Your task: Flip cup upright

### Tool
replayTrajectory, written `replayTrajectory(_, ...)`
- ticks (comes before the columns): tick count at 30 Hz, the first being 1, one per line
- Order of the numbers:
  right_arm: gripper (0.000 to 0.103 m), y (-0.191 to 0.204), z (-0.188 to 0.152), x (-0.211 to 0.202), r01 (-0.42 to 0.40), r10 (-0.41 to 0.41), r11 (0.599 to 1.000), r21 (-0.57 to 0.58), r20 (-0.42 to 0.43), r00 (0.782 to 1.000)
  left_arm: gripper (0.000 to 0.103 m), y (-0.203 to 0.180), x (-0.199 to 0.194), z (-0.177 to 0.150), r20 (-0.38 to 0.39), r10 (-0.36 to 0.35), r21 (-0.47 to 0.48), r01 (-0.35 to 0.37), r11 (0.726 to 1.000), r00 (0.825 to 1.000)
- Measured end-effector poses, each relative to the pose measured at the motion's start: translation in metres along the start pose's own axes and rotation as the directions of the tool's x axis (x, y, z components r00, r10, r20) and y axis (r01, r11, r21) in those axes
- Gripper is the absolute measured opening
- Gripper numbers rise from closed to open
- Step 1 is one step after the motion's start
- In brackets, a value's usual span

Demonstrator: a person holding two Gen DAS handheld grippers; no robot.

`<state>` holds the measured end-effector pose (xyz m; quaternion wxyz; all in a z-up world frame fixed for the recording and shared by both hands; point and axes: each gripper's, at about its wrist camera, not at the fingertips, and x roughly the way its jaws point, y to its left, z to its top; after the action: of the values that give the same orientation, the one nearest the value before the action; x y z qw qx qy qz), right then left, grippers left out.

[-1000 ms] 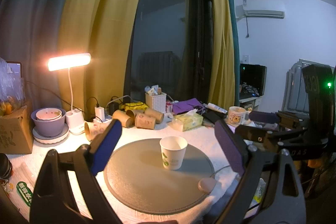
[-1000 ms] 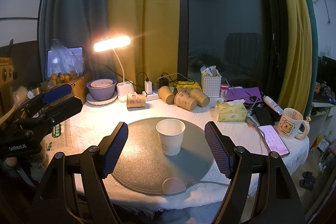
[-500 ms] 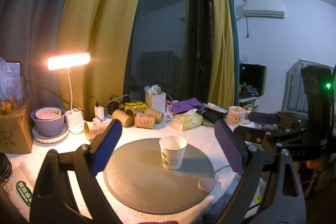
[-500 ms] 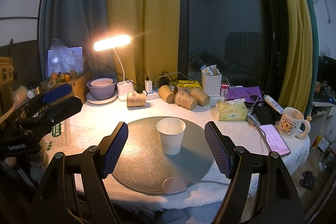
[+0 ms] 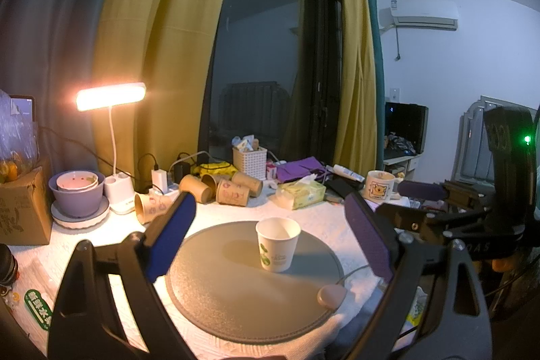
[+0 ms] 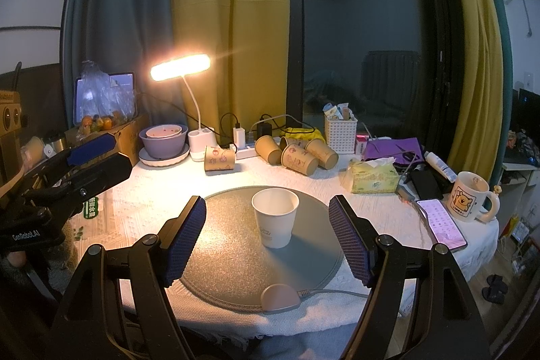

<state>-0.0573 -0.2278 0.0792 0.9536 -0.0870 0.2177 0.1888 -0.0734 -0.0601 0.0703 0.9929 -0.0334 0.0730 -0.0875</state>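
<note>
One white paper cup (image 6: 275, 217) upright on one round grey mat (image 6: 233, 258). Five brown paper cups (image 6: 299, 160) lying on their sides at the back. One lit white desk lamp (image 6: 181, 67), one yellow tissue box (image 6: 373, 179), one cartoon-printed white mug (image 6: 467, 201), one lit phone (image 6: 441, 222).

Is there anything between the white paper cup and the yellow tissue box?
No objects. The right wrist view shows only bare grey round mat and white tablecloth between the white paper cup and the yellow tissue box.

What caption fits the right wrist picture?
White paper cup stands upright on the round grey mat, between the open right gripper fingers.
</note>
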Motion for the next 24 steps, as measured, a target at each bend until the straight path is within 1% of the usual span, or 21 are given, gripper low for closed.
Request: replayTrajectory(24, 0.078, -0.0008, -0.0008, 0.0012, 0.0, 0.0, 1.0, 0.001, -0.003, 1.0, 0.091, 0.0002, 0.0004, 0.001, -0.002, 0.0, -0.006, 0.0, 1.0, 1.0)
